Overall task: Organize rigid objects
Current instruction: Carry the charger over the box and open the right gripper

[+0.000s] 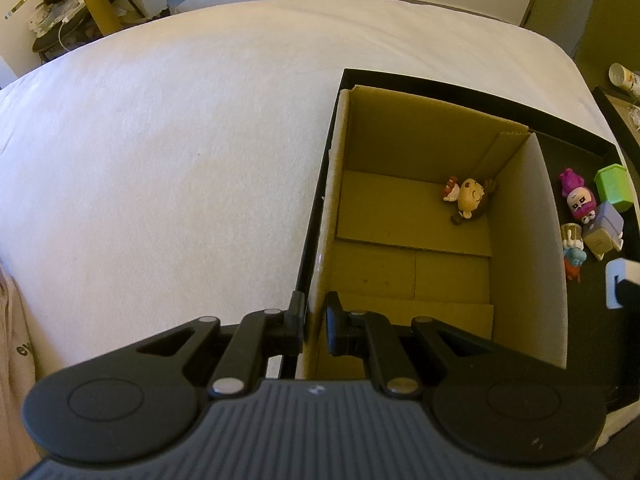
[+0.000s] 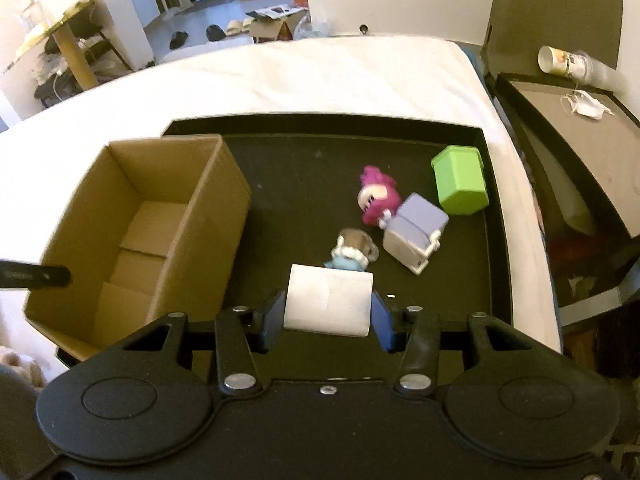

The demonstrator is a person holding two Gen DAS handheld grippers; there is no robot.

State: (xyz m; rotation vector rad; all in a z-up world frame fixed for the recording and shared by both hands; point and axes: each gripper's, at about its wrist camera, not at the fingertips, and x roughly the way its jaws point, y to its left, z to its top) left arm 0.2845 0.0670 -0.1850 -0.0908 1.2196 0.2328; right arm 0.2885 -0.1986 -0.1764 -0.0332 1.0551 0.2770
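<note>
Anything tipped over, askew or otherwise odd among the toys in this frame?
Mostly tidy. The brown monkey figure lies on its side in the far corner of the cardboard box. On the black tray, the lilac-and-white block toy is toppled against the pink figure. No spills or visible damage.

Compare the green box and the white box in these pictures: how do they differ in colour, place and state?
The green box is bright green and lies tilted in the far right corner of the black tray, untouched. The white box is plain white and is held above the tray between the fingers of the right gripper. The green box looks closed; the white box shows only one plain face. Both are small rigid boxes outside the cardboard box.
</note>
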